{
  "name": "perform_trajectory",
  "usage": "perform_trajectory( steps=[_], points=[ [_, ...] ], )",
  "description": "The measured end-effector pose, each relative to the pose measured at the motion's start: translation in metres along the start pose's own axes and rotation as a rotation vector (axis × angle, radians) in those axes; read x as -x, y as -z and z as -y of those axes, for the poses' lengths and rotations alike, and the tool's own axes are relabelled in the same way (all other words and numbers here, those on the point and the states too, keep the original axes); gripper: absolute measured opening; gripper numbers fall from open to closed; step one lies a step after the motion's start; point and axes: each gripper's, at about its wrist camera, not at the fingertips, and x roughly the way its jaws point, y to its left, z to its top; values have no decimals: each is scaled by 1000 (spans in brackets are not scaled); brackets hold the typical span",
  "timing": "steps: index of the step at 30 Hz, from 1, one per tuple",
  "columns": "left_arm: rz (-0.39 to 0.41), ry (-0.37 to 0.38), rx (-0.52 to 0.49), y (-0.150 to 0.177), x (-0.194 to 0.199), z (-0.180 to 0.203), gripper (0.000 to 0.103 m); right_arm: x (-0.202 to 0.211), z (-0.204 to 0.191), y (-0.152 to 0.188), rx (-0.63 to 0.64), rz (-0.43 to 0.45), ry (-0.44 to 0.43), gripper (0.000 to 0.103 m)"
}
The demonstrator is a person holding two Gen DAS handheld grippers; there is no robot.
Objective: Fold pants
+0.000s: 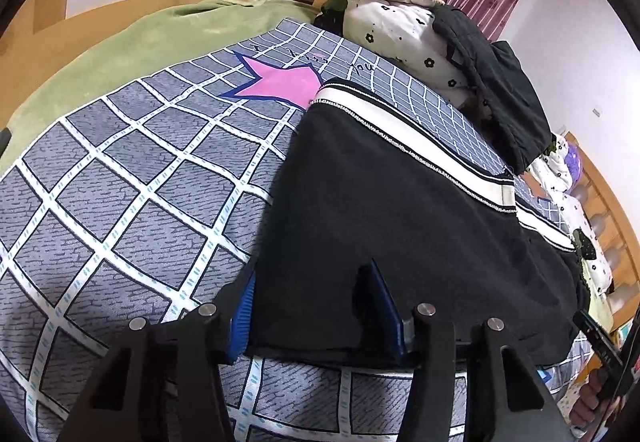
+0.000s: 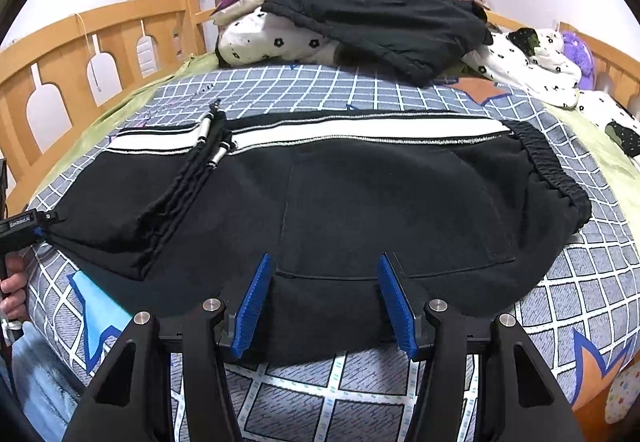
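From my left wrist, my left gripper (image 1: 316,306) has its jaws released, straddling the near edge of the black pants (image 1: 400,210) lying on the checked bed sheet (image 1: 132,194). From my right wrist, my right gripper (image 2: 326,302) is likewise spread wide over the pants' near hem, grasping nothing; a dark jacket (image 2: 376,14) rests on the pillows beyond.

Black pants (image 2: 360,202) with a white stripe (image 2: 344,130) along the far edge, lying flat on the bed. Folded already, with one part laid over the left end. Stretchy waistband (image 2: 556,170) bunched up at the right end. Drawstring cords with silver tips (image 2: 208,146) lying across the left part.
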Motion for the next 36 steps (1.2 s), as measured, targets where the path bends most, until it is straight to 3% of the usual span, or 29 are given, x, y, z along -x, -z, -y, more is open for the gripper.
perform_trajectory(
  steps=[9,11,13,17,21,28,33,36],
  points=[
    [-20,86,62,-1,-1,-10,52,-43,30,-2,-83,-72,24,55],
    [-36,85,81,-5,-3,-10,52,-47,34,2,-107,-46,6,57],
    [-50,57,101,-9,-3,-10,34,-47,33,1,-91,-44,15,58],
    [-31,22,67,-21,12,7,19,-45,33,-4,-95,-54,13,58],
    [74,-60,-85,-35,41,62,17,-34,44,-5,-119,-52,-1,58],
    [143,36,-274,-42,60,180,17,-5,71,-11,-124,-3,-3,58],
    [87,180,-394,-8,34,262,17,15,104,-15,-130,4,34,58],
    [-2,246,-400,17,-2,295,16,22,119,-10,-132,-5,56,58]
  ],
)
